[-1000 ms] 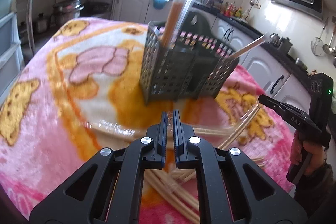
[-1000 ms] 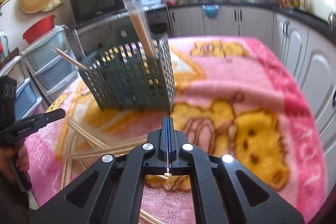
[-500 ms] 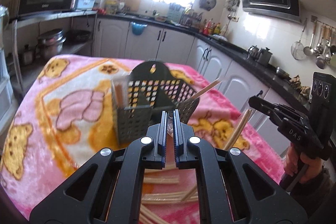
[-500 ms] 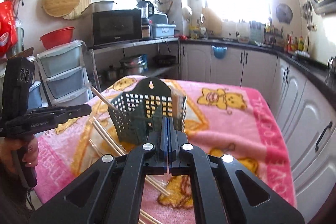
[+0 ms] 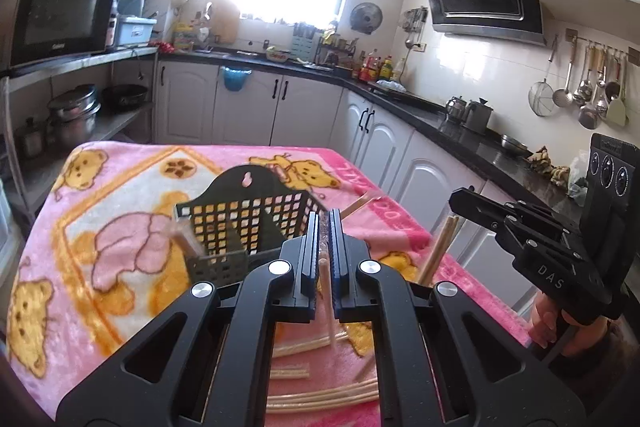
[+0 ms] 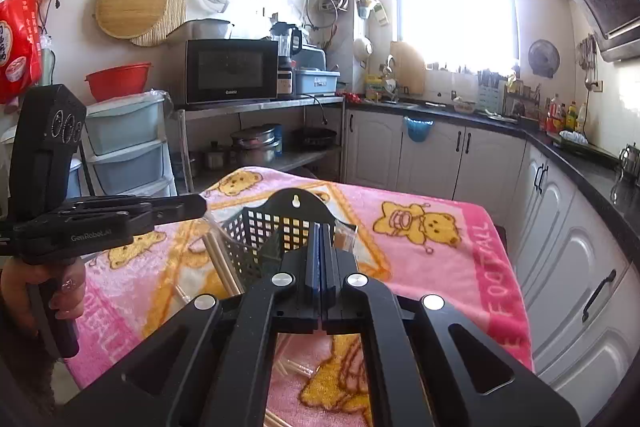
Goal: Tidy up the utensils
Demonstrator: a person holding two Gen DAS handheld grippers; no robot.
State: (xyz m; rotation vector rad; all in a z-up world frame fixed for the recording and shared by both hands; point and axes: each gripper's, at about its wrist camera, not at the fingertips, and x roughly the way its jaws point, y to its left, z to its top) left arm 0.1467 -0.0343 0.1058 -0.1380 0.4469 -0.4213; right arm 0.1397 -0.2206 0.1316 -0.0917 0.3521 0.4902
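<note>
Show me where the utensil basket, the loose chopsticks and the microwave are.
utensil basket [image 5: 256,217], left wrist view, on its perforated back wall.
loose chopsticks [image 5: 320,401], left wrist view, on the bundle lying on the blanket.
microwave [image 6: 230,69], right wrist view, on its door.

A pink blanket [image 6: 440,267] printed with yellow-orange teddy bears, a white panel edged in orange and a darker pink border with pale lettering covers the counter. The utensil basket [image 5: 248,215] is dark grey-green plastic with a square grid of holes. Pale tan chopsticks [image 5: 320,401] lie on the blanket. Both grippers are matte black with silver screws; the fingers [image 6: 314,259] of the right one show blue pads. The cabinets [image 5: 248,107] are cream-white with black handles under a black worktop. A red bowl [image 6: 118,79] sits above pale blue drawers [image 6: 128,143].
</note>
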